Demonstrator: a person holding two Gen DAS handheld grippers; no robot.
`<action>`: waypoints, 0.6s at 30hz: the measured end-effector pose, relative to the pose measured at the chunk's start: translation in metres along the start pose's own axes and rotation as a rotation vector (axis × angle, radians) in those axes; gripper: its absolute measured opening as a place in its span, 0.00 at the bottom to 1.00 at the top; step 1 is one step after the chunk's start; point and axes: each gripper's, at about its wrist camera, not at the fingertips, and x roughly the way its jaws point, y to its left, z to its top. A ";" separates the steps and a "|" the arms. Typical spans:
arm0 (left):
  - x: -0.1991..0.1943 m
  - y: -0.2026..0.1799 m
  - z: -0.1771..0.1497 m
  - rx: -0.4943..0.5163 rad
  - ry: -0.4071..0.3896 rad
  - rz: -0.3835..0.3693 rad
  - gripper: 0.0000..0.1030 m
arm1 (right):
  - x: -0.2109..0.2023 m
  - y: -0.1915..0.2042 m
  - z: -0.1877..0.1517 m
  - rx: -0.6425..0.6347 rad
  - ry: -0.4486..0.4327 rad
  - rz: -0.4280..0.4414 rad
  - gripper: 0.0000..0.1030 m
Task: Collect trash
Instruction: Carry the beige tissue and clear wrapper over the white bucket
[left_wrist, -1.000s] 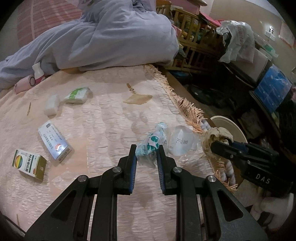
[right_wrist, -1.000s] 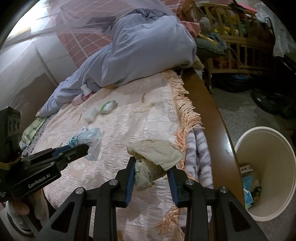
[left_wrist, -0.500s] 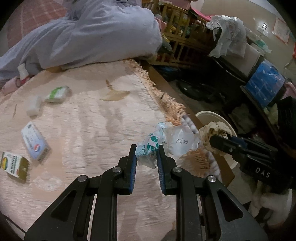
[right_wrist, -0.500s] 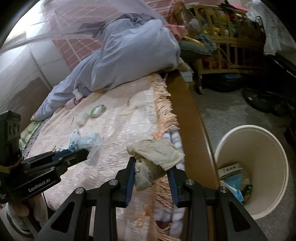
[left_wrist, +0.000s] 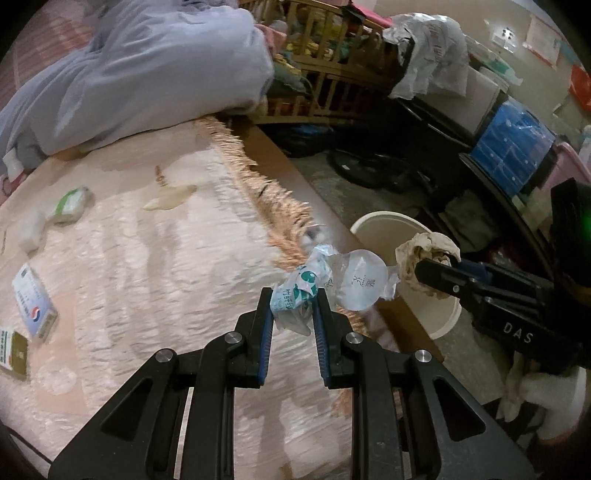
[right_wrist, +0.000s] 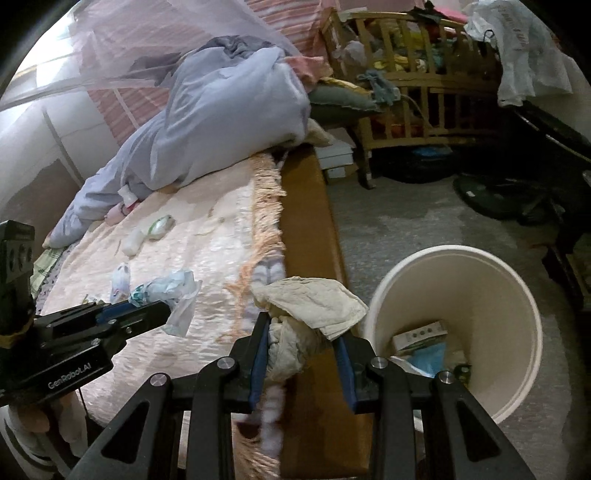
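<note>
- The left gripper (left_wrist: 291, 310) clamps its fingers on a plastic wrapper (left_wrist: 314, 291).
- The right gripper (right_wrist: 301, 341) pinches a crumpled tissue (right_wrist: 306, 306).
- Best release only once each sits squarely over the bin (right_wrist: 480, 266).

My left tool (left_wrist: 291, 306) holds a plastic wrapper (left_wrist: 325, 284) over the bed's (left_wrist: 166, 277) edge; my right tool (right_wrist: 301, 332) holds a crumpled cloth (right_wrist: 314, 302) just right of it. The bin (right_wrist: 480, 273) stands on the floor beside the bed, boxes (left_wrist: 33, 306) behind on the bedspread.

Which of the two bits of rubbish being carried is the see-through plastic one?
The crumpled plastic wrapper with green print, in the left gripper. The right gripper holds beige crumpled paper.
</note>
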 end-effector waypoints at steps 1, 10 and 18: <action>0.002 -0.003 0.001 0.002 0.001 -0.004 0.18 | -0.001 -0.002 0.001 -0.001 0.000 -0.007 0.30; 0.025 -0.040 0.011 0.047 0.028 -0.061 0.18 | -0.006 -0.049 0.000 0.001 0.024 -0.117 0.30; 0.053 -0.071 0.021 0.086 0.060 -0.103 0.18 | 0.004 -0.102 -0.015 0.099 0.059 -0.170 0.30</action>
